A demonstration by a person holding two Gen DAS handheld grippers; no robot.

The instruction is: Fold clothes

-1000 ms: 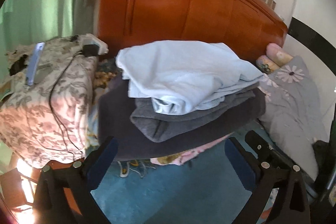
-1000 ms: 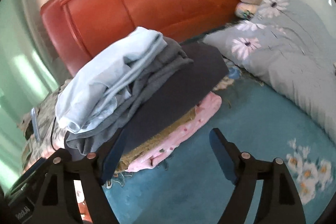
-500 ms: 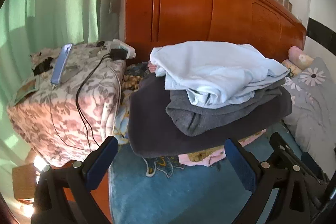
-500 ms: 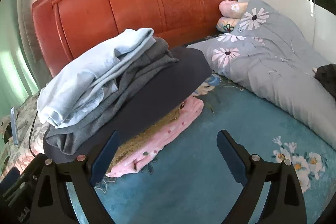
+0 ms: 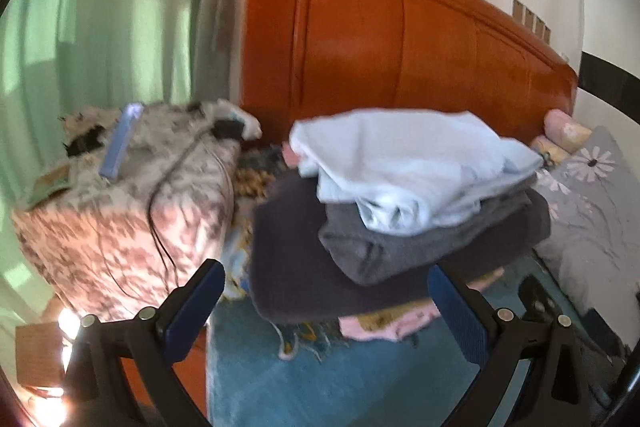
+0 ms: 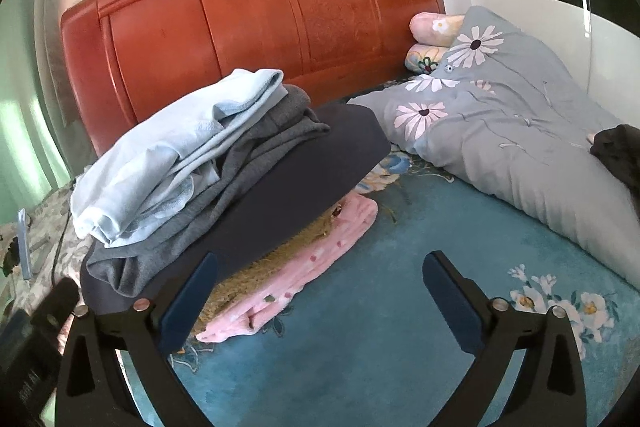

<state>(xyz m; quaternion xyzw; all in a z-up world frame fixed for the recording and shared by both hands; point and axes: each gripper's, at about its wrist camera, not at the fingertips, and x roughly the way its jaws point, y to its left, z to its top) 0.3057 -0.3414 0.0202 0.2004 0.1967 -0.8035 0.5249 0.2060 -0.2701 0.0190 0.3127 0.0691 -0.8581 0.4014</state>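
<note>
Through my left view, my left jaws (image 5: 324, 307) stand spread and empty before the stack of folded clothes (image 5: 400, 211) near the bed's (image 5: 320, 387) headboard (image 5: 400, 47) end, while in my right view, my right jaws (image 6: 320, 303) are opening, empty, freeing that stack.

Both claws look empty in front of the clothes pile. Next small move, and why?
Probably swing the right claw, whose jaws are opening with nothing between them, off the stack toward the dark garment lying loose on the grey quilt. The light blue top already caps a folded-looking pile, and the left claw is open and empty too.
</note>
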